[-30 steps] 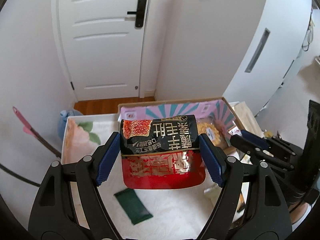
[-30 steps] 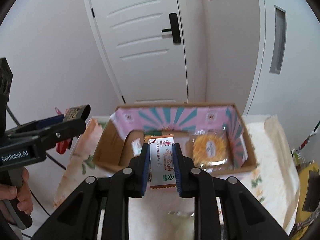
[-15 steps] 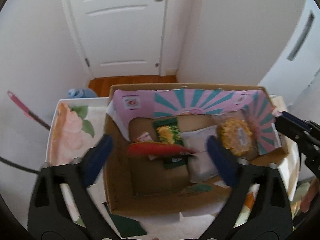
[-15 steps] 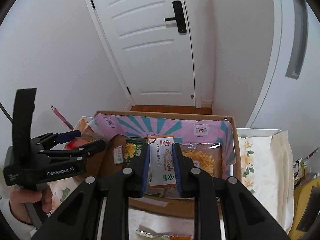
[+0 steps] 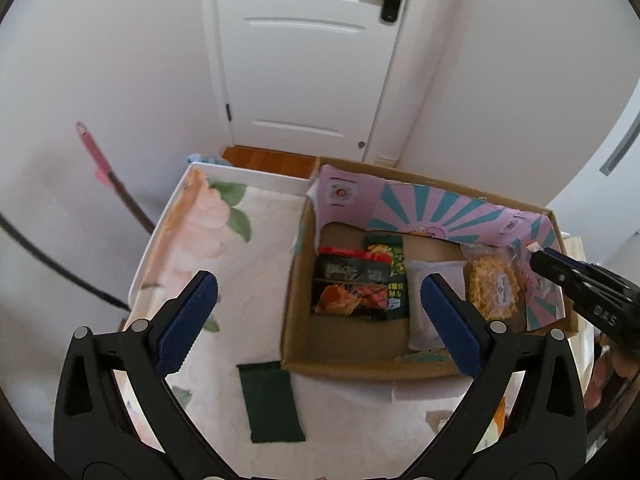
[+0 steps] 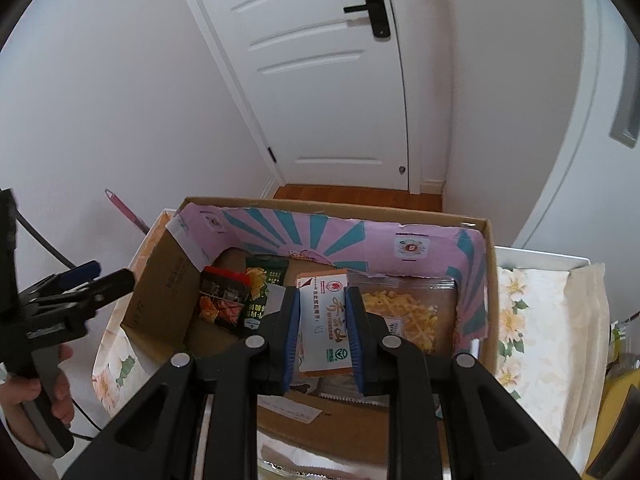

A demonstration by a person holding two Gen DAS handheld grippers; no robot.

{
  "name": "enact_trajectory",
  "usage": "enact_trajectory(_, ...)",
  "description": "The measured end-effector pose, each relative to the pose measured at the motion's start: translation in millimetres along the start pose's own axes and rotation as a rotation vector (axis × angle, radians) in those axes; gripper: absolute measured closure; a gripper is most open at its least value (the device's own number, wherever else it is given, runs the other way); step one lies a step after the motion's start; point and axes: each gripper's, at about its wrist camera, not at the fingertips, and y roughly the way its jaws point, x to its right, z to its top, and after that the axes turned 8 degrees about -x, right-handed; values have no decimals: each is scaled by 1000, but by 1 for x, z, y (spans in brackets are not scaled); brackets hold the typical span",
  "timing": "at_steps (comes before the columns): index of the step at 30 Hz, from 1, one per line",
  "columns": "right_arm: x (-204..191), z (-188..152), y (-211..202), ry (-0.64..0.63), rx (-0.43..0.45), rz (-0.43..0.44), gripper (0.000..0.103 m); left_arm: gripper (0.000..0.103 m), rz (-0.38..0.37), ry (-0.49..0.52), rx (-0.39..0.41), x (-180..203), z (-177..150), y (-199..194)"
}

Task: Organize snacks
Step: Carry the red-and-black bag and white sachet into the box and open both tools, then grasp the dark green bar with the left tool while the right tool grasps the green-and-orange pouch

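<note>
A cardboard box (image 5: 304,292) with a pink and teal lining stands on the floral-cloth table. Inside lie the black and red snack bag (image 5: 352,284), a green packet (image 5: 390,276), a white packet (image 5: 424,300) and a yellow crisps packet (image 5: 494,290). My left gripper (image 5: 318,316) is open and empty, above the box's left wall. My right gripper (image 6: 323,328) is shut on a white and orange snack packet (image 6: 324,324), held over the box (image 6: 160,280). The black and red bag (image 6: 222,300) also shows there.
A dark green packet (image 5: 270,400) lies on the cloth in front of the box. The right gripper shows at the right edge of the left wrist view (image 5: 580,284); the left one shows at the left of the right wrist view (image 6: 76,292). A white door stands behind.
My left gripper opened and let go of the black and red bag, which now lies in the box, then drew back left. My right gripper moved over the box with its packet.
</note>
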Motion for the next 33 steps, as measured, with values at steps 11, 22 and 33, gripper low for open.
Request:
enact_trajectory(11, 0, 9, 17, -14, -38, -45, 18, 2, 56, -30, 33, -18, -19, -28)
enact_trajectory(22, -9, -24, -41, 28, 58, -102, 18, 2, -26, 3, 71, -34, -39, -56)
enact_trajectory(33, -26, -90, -91, 119, 97, -192, 18, 2, -108, 132, 35, -32, -86, -76)
